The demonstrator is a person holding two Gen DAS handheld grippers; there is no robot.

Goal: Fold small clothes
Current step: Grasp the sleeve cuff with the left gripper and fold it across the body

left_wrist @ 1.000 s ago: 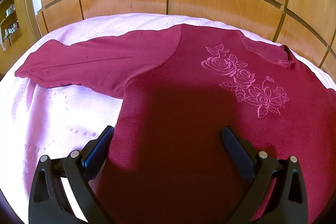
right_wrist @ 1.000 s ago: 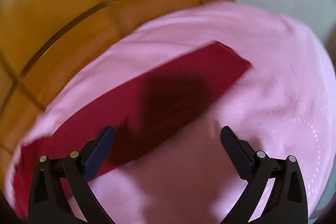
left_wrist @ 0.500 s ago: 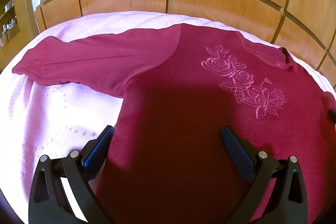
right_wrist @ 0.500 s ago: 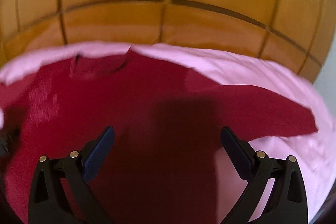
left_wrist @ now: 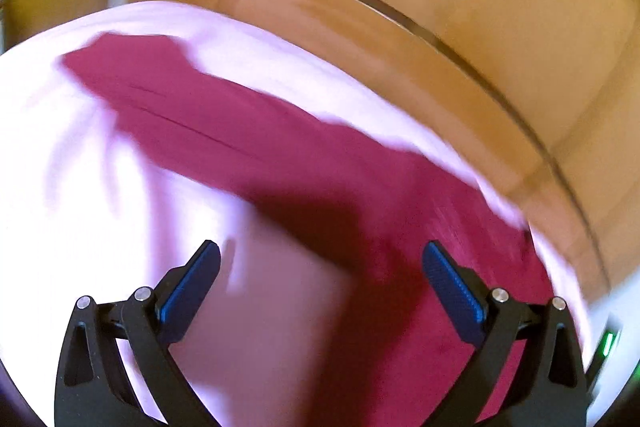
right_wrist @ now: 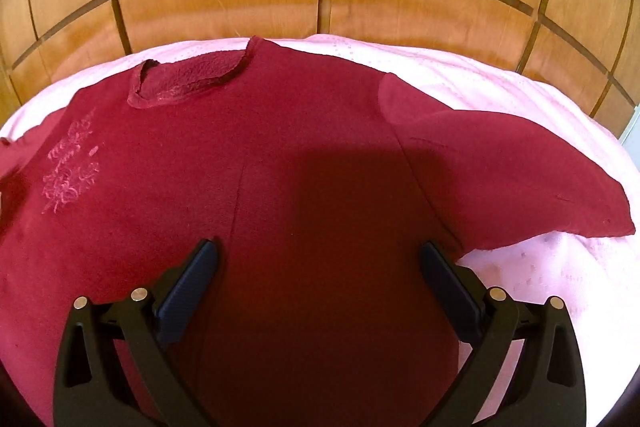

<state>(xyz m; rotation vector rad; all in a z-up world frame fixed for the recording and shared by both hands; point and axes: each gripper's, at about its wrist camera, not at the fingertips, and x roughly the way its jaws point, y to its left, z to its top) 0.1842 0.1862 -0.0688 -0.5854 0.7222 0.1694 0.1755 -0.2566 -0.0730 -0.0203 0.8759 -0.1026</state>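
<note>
The left gripper and the right gripper each hang with jaws spread wide, holding nothing.

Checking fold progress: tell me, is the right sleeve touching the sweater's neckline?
Apart. The right wrist view shows the sleeve spread sideways, red fabric separating it from the neckline.

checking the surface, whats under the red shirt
A pink bedspread lies under the red shirt, showing around its edges. What lies beneath the shirt's middle is covered.
</note>
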